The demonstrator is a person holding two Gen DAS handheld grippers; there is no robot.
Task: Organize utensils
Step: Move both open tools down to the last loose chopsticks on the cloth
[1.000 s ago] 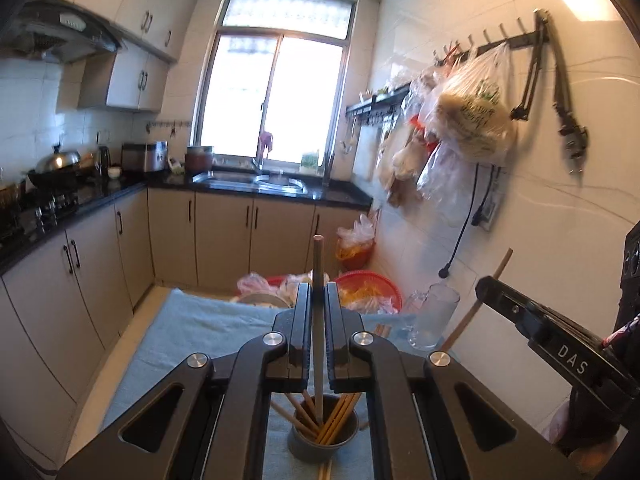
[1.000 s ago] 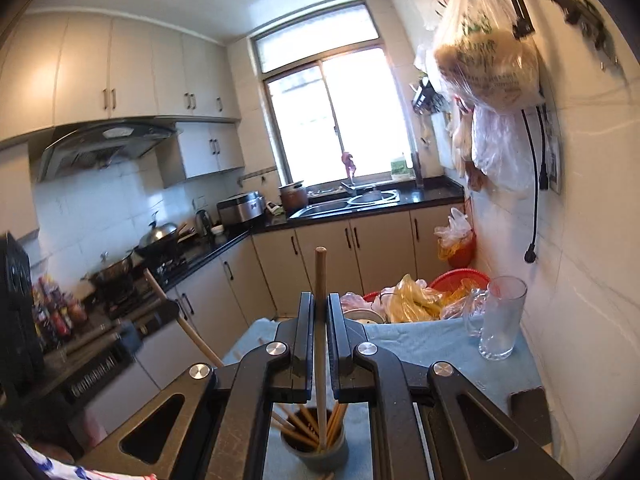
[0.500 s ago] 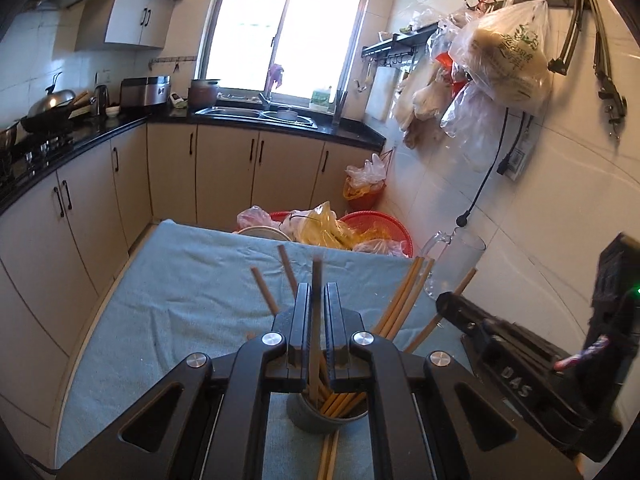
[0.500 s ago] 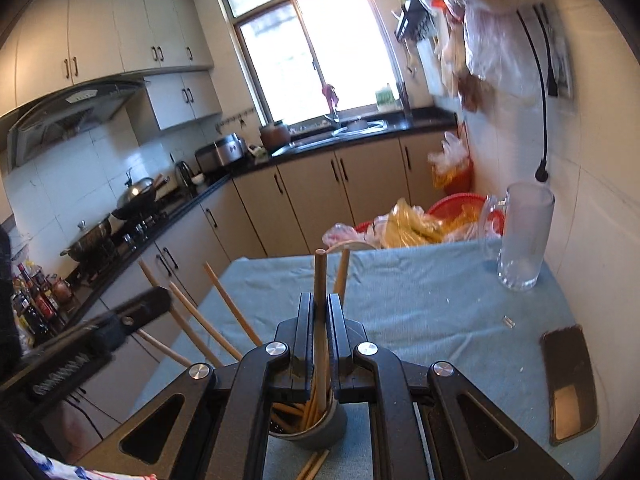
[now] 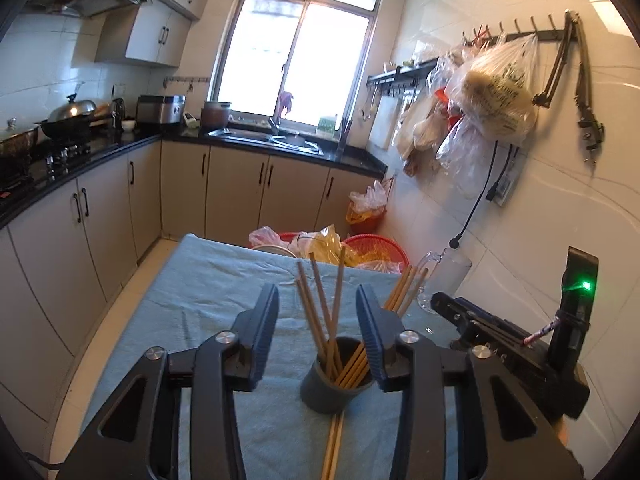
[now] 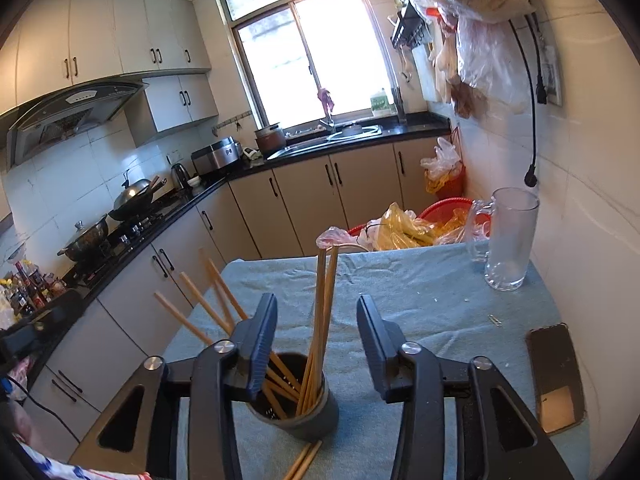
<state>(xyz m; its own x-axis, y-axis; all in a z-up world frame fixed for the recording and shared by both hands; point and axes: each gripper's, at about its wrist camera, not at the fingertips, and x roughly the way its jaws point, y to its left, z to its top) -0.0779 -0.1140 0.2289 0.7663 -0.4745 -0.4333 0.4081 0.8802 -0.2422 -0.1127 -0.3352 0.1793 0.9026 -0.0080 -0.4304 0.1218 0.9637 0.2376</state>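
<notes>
From my left wrist view, I am holding my left gripper (image 5: 318,312) over the grey cup (image 5: 335,376), which is standing on the blue cloth (image 5: 224,280) of the table. Its jaws have just been opening and are now standing apart; the chopsticks (image 5: 320,312) are rising between them out of the cup, and the pads are not pressing them. Two more chopsticks (image 5: 334,444) are lying flat on the cloth in front of the cup. My right gripper (image 5: 480,328) is showing at the right side. From my right wrist view, my right gripper (image 6: 316,324) is also standing spread, its jaws having just been opening, with chopsticks (image 6: 322,308) leaning loose in the cup (image 6: 296,400) between them. A glass mug (image 6: 508,236) is standing far on the cloth, and a phone (image 6: 556,376) is lying at the right.
</notes>
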